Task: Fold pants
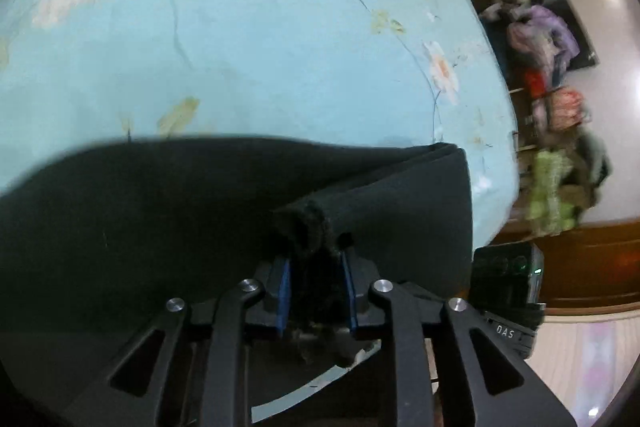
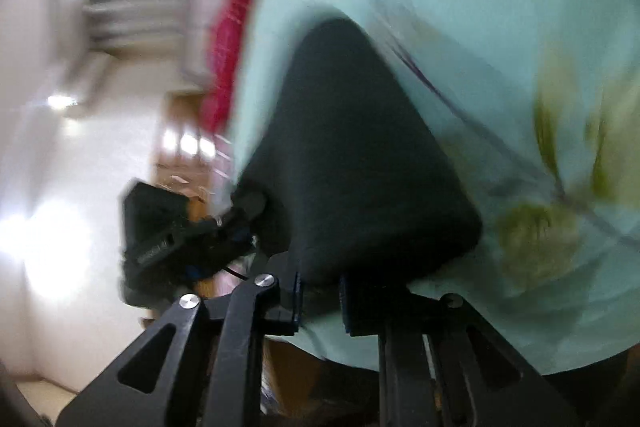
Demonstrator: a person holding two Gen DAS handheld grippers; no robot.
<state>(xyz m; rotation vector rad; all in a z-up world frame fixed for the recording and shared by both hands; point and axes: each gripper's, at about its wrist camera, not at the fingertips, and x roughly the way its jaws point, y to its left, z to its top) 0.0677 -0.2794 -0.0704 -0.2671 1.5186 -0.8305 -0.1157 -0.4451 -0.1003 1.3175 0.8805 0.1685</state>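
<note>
black pants [image 1: 168, 211] on floral sheet [image 1: 240, 47], seemingly pinched

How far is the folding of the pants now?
Done: the black pants already lie doubled on the floral bedsheet. In hand: the left tool and right tool each pinch an edge of the fabric. Left: laying the fold down flat and letting go.

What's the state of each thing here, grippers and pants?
left gripper: shut on a bunched edge of the pants.
right gripper: blue pads on either side of a pants edge, apparently gripping; view blurred.
pants: dark, already folded over, lying on the bedsheet, both held edges raised.
bedsheet: light blue floral, spread flat.
</note>
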